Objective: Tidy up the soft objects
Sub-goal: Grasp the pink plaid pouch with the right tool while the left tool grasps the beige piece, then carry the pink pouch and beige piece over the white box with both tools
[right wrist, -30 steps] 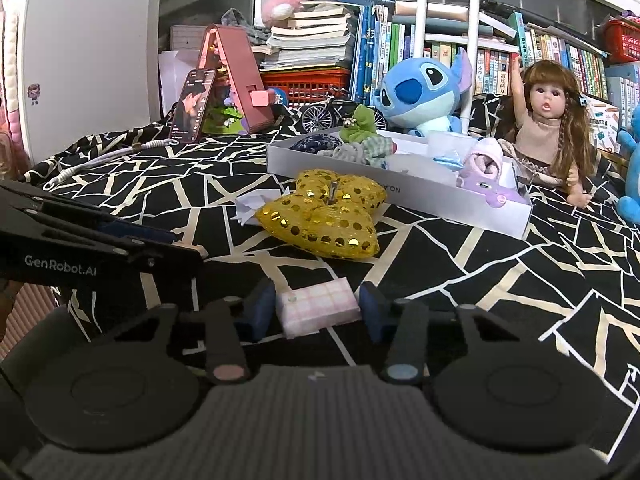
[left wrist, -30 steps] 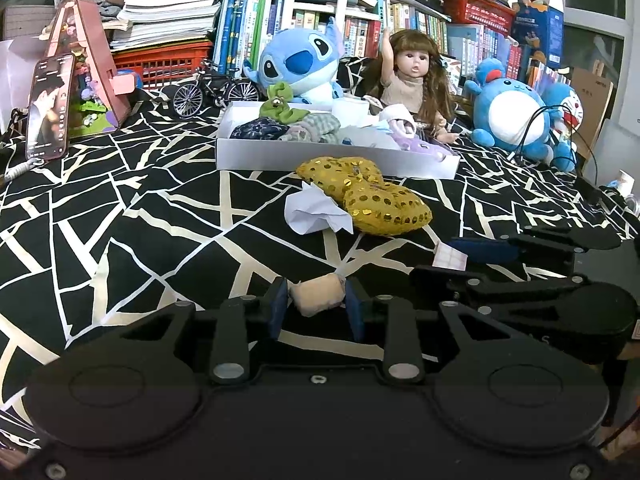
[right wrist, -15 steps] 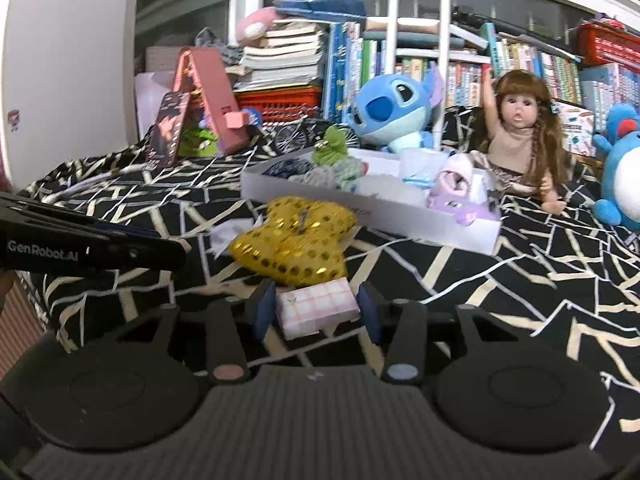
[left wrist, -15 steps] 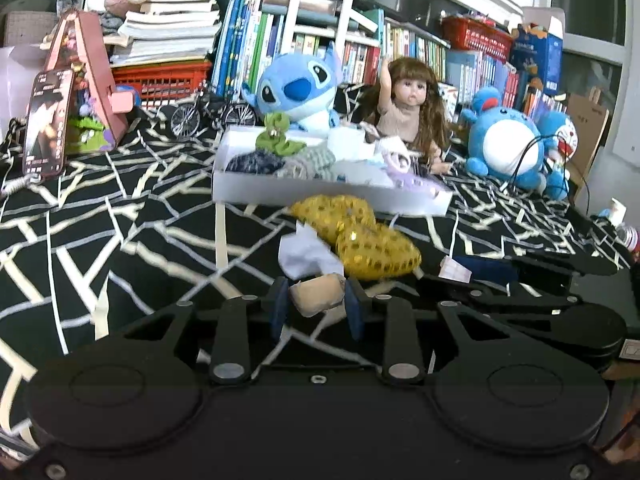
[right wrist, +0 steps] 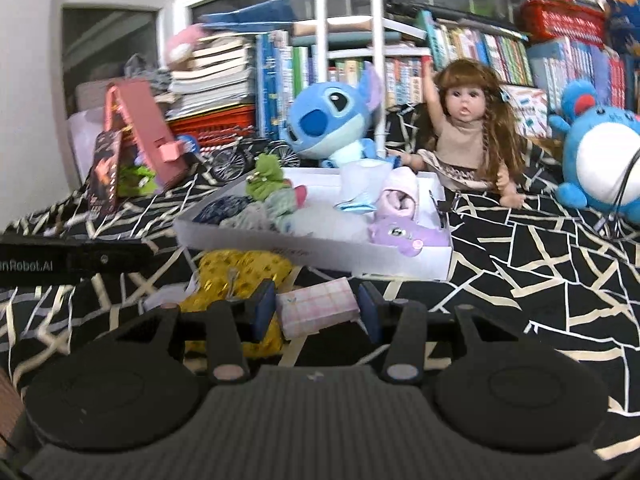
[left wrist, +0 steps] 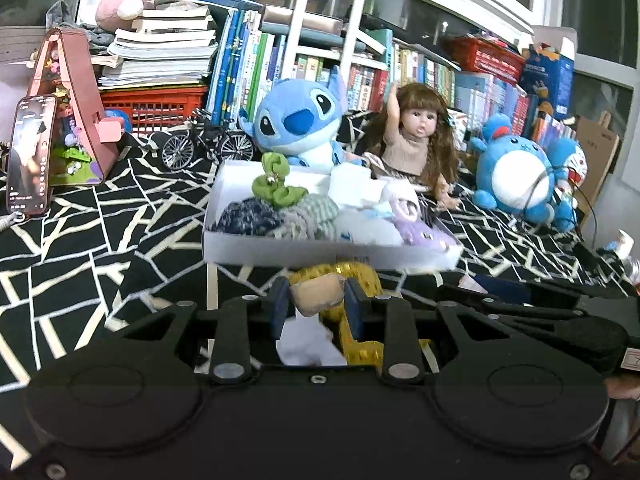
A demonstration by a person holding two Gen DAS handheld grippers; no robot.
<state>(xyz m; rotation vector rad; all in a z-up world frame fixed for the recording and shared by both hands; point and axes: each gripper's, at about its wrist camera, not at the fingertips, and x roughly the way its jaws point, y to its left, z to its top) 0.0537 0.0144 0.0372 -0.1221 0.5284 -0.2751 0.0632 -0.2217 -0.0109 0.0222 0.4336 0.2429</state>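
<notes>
step: carry phase, both grippers loaded and heading for the white box (left wrist: 320, 254) of soft items on the black patterned cloth (left wrist: 100, 264)
left gripper (left wrist: 316, 304): narrow, clamped on a small beige soft piece (left wrist: 318, 298), lifted clear of the cloth
right gripper (right wrist: 316, 312): jaws closed on a folded pink checked cloth (right wrist: 318, 308), also off the surface
box: mid-cloth, in front of the Stitch plush (left wrist: 298, 120) and the doll (left wrist: 416, 136); already holds a green scrunchie (left wrist: 274, 190), dark and grey fabric bits, a purple plush (right wrist: 404, 234)
still loose: gold sequin bow (right wrist: 240, 272) and a white crumpled piece (left wrist: 306, 344), on the cloth just short of the box's near wall
next: my read, carry each piece over the near wall, find a free gap, then open; box is crowded, so drop low to avoid spill-over
diff vs a second ago: both views higher and closer to the box; gold bow now under the left gripper instead of ahead; grips unchanged
</notes>
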